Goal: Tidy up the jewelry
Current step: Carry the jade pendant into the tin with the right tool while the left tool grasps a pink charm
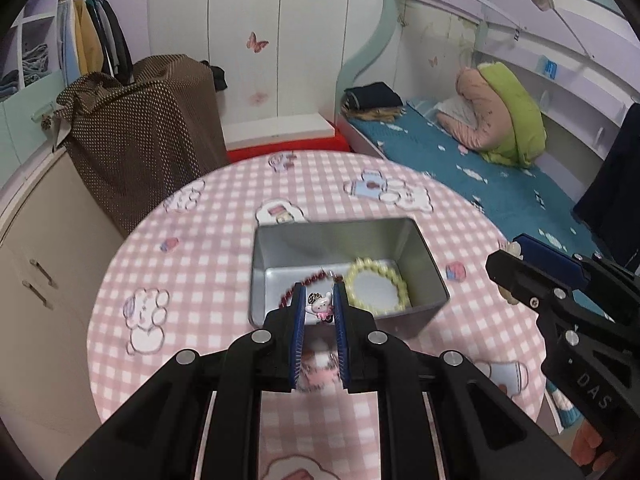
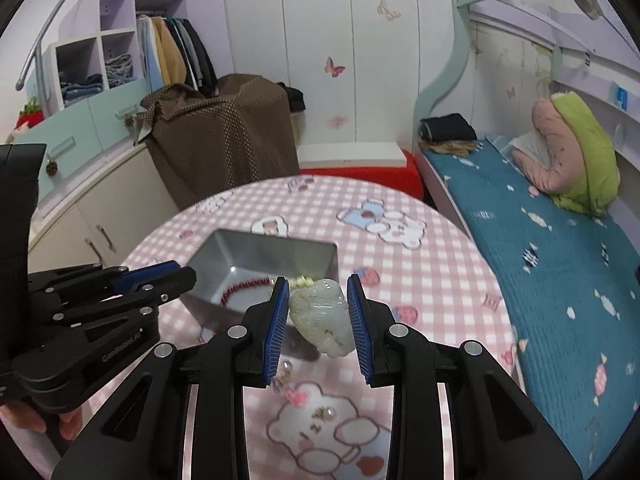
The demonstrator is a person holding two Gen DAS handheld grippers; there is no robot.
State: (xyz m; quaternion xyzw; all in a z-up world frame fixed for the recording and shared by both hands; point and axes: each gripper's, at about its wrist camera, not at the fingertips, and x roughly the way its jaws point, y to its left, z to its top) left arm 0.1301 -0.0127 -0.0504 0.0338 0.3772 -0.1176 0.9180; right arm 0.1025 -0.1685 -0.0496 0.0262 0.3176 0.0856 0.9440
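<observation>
Left gripper (image 1: 319, 307) pinches a pink charm (image 1: 320, 306), right gripper (image 2: 319, 312) a jade pendant (image 2: 322, 318); we fear either slipping, missing the tin (image 1: 420, 248).

Round table in pink checked cloth (image 1: 192, 248). Behind it: brown dotted fabric cover (image 1: 144, 136), teal bedspread (image 2: 540, 264), green-and-pink folded quilt (image 2: 576, 152), hanging clothes (image 2: 180, 52).

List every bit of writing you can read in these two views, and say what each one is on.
"DAS": white letters on the black body of the right gripper, in the left wrist view.
Small white brand lettering on the left gripper, in the right wrist view: too blurred to read.
Blue tag on the bed shelf: too small to read.
</observation>
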